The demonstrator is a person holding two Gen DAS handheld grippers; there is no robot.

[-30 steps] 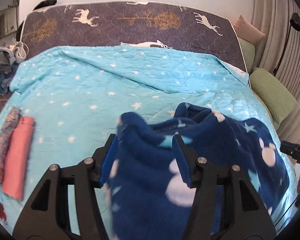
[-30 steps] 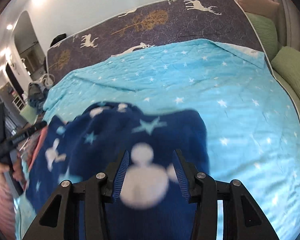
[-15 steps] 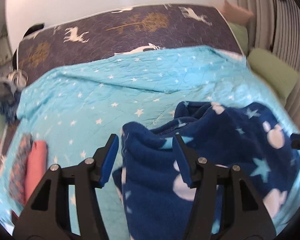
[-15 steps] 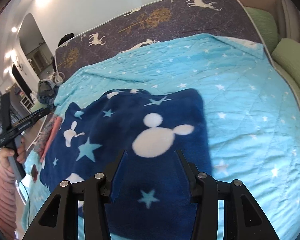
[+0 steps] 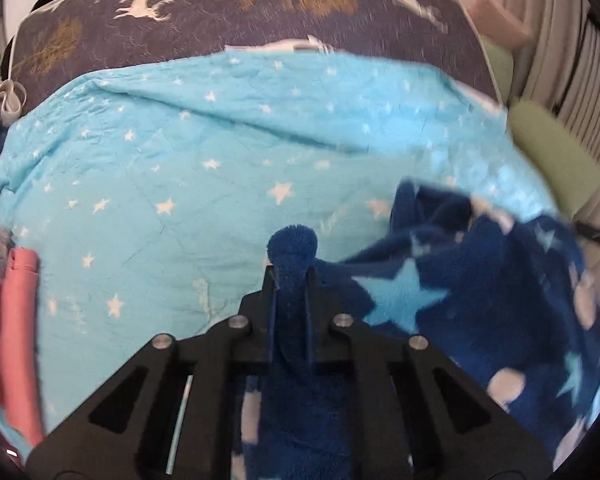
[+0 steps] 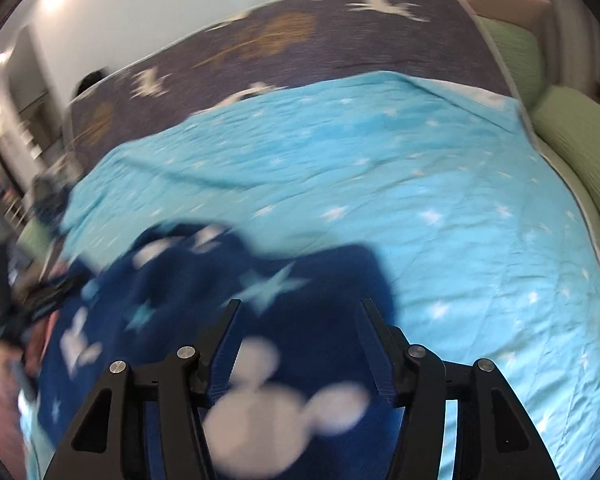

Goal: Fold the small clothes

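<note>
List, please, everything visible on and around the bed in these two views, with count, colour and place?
fleece garment: one, navy with pale stars and white shapes, near side of quilt
quilt: one, light blue with white stars, covering the bed
mattress: one, dark, deer and tree print, beyond the quilt
folded clothes: pink piece beside a patterned one, quilt's left edge
cushions: green, right of the bed
left gripper: black, fingers just closed on a fleece fold
right gripper: black, fingers open over the fleece, have just been opening
</note>
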